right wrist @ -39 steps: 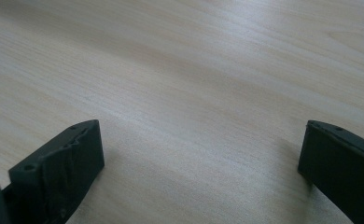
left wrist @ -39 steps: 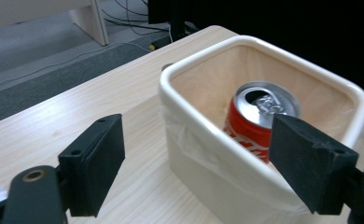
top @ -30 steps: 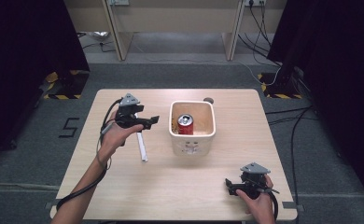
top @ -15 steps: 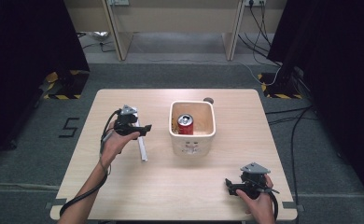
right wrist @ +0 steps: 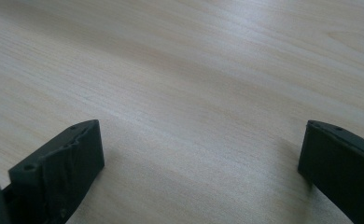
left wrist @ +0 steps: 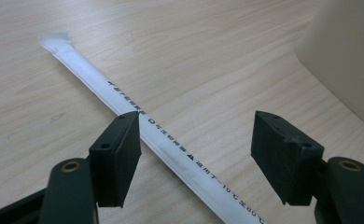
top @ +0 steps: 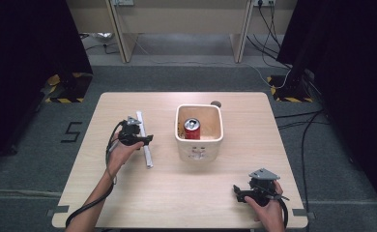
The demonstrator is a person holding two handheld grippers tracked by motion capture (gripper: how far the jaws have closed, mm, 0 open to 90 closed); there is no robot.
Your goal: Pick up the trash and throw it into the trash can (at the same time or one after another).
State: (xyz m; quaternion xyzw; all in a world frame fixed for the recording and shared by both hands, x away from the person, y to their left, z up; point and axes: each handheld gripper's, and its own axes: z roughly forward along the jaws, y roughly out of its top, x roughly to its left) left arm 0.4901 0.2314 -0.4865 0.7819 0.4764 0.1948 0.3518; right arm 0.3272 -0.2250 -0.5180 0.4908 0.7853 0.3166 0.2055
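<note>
A long white paper-wrapped stick (top: 145, 142) with small print lies on the wooden table (top: 128, 193), left of a cream square tub (top: 199, 145). A red can (top: 192, 129) stands inside the tub. My left gripper (top: 147, 140) hangs low over the stick's middle, open. In the left gripper view the stick (left wrist: 143, 126) runs diagonally between the two jaws, close to the left one, and my left gripper (left wrist: 196, 140) holds nothing. My right gripper (top: 239, 192) rests open near the table's front right, and in its own view my right gripper (right wrist: 201, 158) spans bare wood.
The tub's wall (left wrist: 348, 56) rises at the right of the left gripper view. A small dark round thing (top: 216, 103) sits behind the tub. Table edges lie close to the right hand. Cables (top: 293, 128) trail on the floor beyond the table.
The left hand has come down and toward the front, from above the table beside the tub to just over the white stick. The right gripper has stayed put.
</note>
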